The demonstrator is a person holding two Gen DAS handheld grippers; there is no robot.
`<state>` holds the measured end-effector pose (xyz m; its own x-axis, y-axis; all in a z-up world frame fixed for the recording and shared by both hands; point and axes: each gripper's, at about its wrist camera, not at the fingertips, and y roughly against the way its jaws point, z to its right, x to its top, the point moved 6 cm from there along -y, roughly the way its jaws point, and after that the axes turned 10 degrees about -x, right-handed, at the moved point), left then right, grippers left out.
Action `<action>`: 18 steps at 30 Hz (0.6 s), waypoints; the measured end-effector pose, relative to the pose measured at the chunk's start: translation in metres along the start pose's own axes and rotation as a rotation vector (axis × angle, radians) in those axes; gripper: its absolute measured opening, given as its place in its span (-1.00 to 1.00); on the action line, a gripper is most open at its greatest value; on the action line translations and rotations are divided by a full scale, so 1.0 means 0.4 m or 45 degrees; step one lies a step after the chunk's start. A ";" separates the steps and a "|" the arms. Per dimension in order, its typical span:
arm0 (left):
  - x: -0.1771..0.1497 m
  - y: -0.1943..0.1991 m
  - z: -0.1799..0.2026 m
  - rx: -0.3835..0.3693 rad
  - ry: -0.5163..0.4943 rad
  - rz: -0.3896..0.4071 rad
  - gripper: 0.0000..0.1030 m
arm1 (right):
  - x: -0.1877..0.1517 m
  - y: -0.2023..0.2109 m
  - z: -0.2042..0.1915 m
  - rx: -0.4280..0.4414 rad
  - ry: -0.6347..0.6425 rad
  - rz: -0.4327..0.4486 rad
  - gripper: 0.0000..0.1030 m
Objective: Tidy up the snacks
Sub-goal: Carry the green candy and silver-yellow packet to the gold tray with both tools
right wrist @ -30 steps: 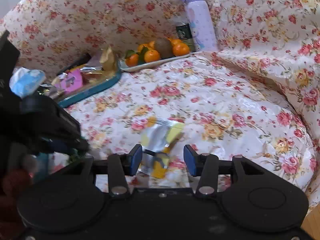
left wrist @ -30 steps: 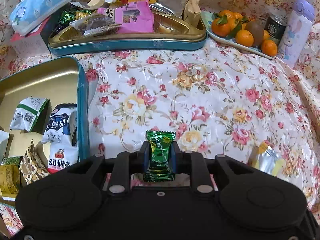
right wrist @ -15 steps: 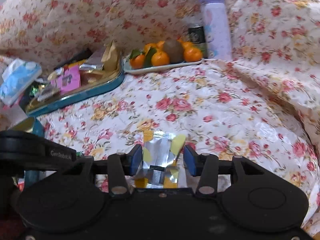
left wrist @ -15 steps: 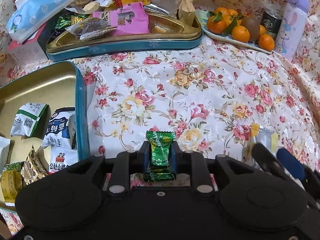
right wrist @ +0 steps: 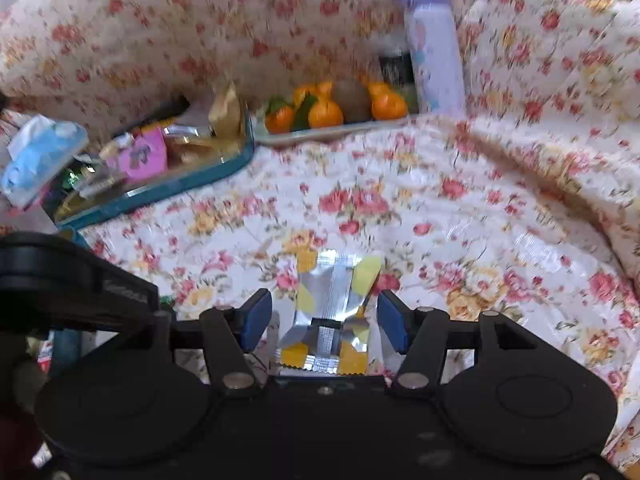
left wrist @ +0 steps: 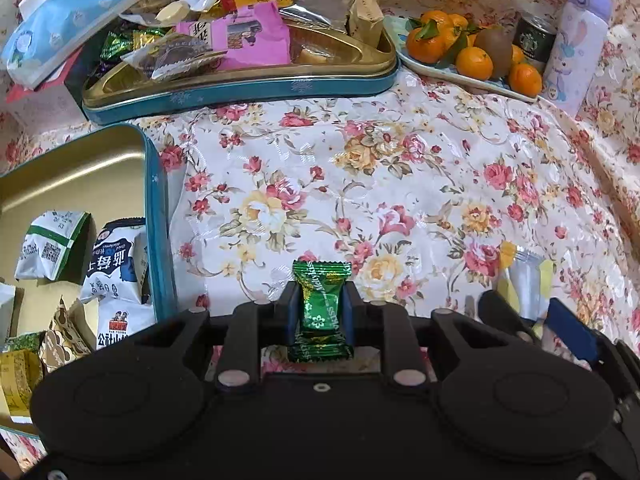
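Note:
My left gripper [left wrist: 320,306] is shut on a green wrapped candy [left wrist: 321,304] and holds it above the floral cloth, right of a gold tin with teal walls [left wrist: 158,216] that holds several snack packs. My right gripper [right wrist: 324,316] is open, its blue pads either side of a silver and yellow snack packet [right wrist: 332,304] lying on the cloth. That packet [left wrist: 526,280] and the right gripper's blue pad [left wrist: 568,330] show at the lower right of the left wrist view.
A second teal tin [left wrist: 256,88] piled with snacks stands at the back. A blue tissue pack [left wrist: 68,20] lies at the back left. A plate of oranges and a kiwi [left wrist: 468,52], a dark can [left wrist: 534,38] and a lilac bottle [left wrist: 576,40] stand at the back right.
My right gripper has moved forward over the silver and yellow packet, which now lies between its open pads. My left gripper still holds the green candy and has barely moved.

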<state>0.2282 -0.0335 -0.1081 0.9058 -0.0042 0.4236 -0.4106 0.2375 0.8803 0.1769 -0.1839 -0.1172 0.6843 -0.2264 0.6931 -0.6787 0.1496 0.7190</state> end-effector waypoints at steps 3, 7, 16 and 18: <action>-0.002 0.001 0.001 0.004 -0.015 0.005 -0.43 | -0.007 -0.010 -0.004 -0.008 0.027 -0.015 0.14; 0.002 0.002 -0.008 -0.024 0.004 0.000 -0.43 | -0.016 -0.005 -0.011 -0.013 0.116 0.005 -0.06; -0.023 0.017 0.002 -0.035 -0.013 0.003 -0.46 | -0.023 0.028 0.006 0.051 0.139 0.016 -0.14; -0.038 0.025 0.006 -0.044 -0.017 -0.006 -0.46 | -0.033 0.047 0.005 0.072 0.154 0.021 -0.14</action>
<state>0.2101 -0.0335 -0.1052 0.9061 -0.0182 0.4226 -0.4024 0.2706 0.8745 0.1545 -0.1800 -0.1131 0.6981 -0.1059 0.7082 -0.7015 0.0971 0.7060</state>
